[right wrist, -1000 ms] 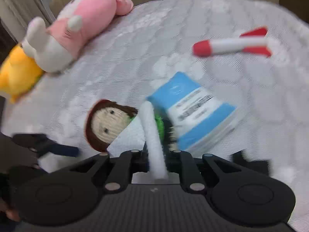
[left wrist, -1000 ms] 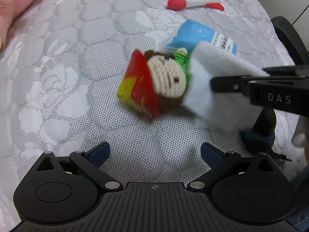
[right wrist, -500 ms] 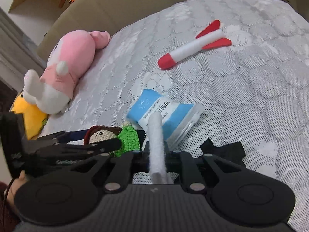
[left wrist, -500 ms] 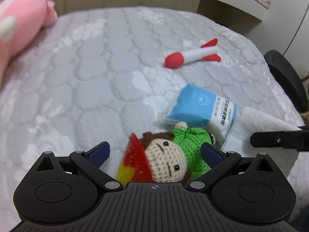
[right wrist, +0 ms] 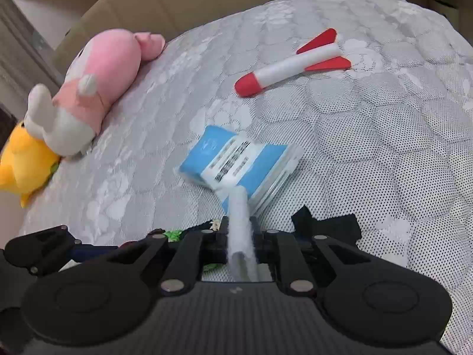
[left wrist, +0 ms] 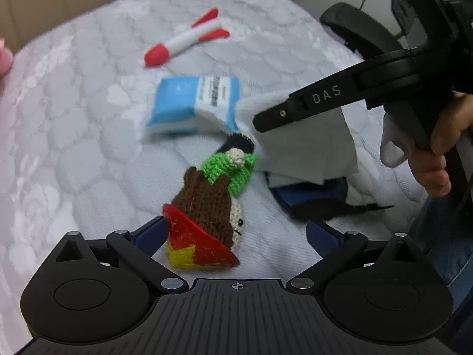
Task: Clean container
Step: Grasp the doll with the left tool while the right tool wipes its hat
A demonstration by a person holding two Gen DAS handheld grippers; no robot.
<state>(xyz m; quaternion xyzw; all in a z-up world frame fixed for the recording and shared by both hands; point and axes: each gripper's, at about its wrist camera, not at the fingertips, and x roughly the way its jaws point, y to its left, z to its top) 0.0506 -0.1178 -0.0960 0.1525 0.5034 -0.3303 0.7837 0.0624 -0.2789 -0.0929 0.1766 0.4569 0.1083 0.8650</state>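
Container: no box or bin can be told for sure in either view, so the entry covers what lies on the quilted gray mattress (right wrist: 384, 136). Nearest candidate is the blue-and-white tissue pack (left wrist: 195, 105), lying flat near the middle of the mattress, label up.

Your right gripper (right wrist: 241, 236) has its fingers pressed together on a white cloth (right wrist: 241, 230); from the left wrist view the cloth (left wrist: 307, 145) hangs as a broad sheet below the black finger marked DAS, and its near edge overlaps the tissue pack's corner. Whether it actually touches the pack cannot be told because of blur. Your right hand (left wrist: 440, 148) wraps the gripper's handle at the right edge of the left wrist view.

Your left gripper (left wrist: 236, 233) is spread wide, blue pads well apart. A knitted doll (left wrist: 218, 195) with brown hair and green top lies between and just ahead of the fingers, head toward the camera. A red-and-yellow triangular piece (left wrist: 195, 248) sits at its head, touching the left finger's pad. The right pad touches nothing.

A dark fabric scrap (left wrist: 322, 201) lies under the cloth's lower edge, beside the doll.

Elsewhere on the mattress:
- red-and-white toy rocket (right wrist: 292, 65), well beyond the pack
- pink plush (right wrist: 100, 80) at the far left
- yellow plush (right wrist: 23, 165) just beside the pink one
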